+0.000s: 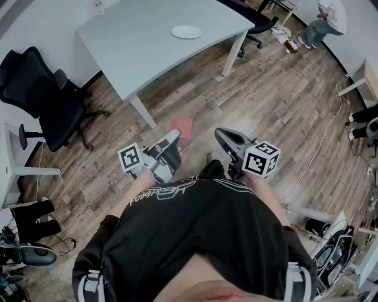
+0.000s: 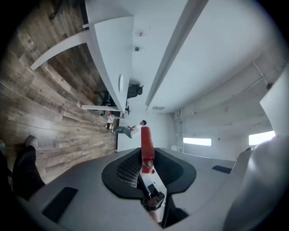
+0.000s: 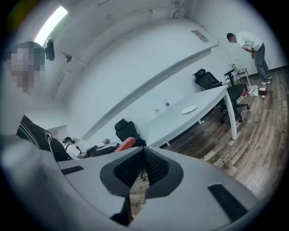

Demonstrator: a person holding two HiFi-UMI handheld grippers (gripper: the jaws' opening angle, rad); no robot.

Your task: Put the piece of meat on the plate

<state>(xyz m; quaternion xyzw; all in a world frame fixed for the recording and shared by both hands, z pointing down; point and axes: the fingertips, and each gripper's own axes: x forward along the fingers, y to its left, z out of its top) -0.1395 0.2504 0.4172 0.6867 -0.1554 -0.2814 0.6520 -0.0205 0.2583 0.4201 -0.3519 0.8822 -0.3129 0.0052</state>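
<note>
There is 1 flat red piece of meat (image 1: 182, 127), 1 round white plate (image 1: 186, 32), 1 pale grey table with white legs (image 1: 136, 41) and 2 black office chairs: 1 at the table's left (image 1: 44, 97) and 1 at its far right corner (image 1: 255, 19). There are 2 hand-held grippers, each carrying 1 cube with square markers. 1 other person in light clothes (image 1: 326, 16) bends over at the far side of the wooden plank floor (image 1: 271, 100).

The meat is off the floor, caught at the tip of the left gripper (image 1: 172, 139), and sticks out forward past the jaw tips. The left gripper view shows it standing on edge as a narrow red strip (image 2: 146, 146) between the 2 ribbed black pads. The plate lies on the tabletop well apart from the meat, and nothing lies on it. In that view it shows edge-on (image 2: 121, 83).

The left gripper's jaws are closed down to a narrow gap and press on the meat from both sides. The right gripper (image 1: 221, 135) hangs just beside the left one and does not touch it or the meat. In the right gripper view its jaws meet (image 3: 144, 155) with nothing between them. The meat shows there as a red sliver (image 3: 125, 144) off to the left, and the plate (image 3: 189, 109) sits on the table beyond.
</note>
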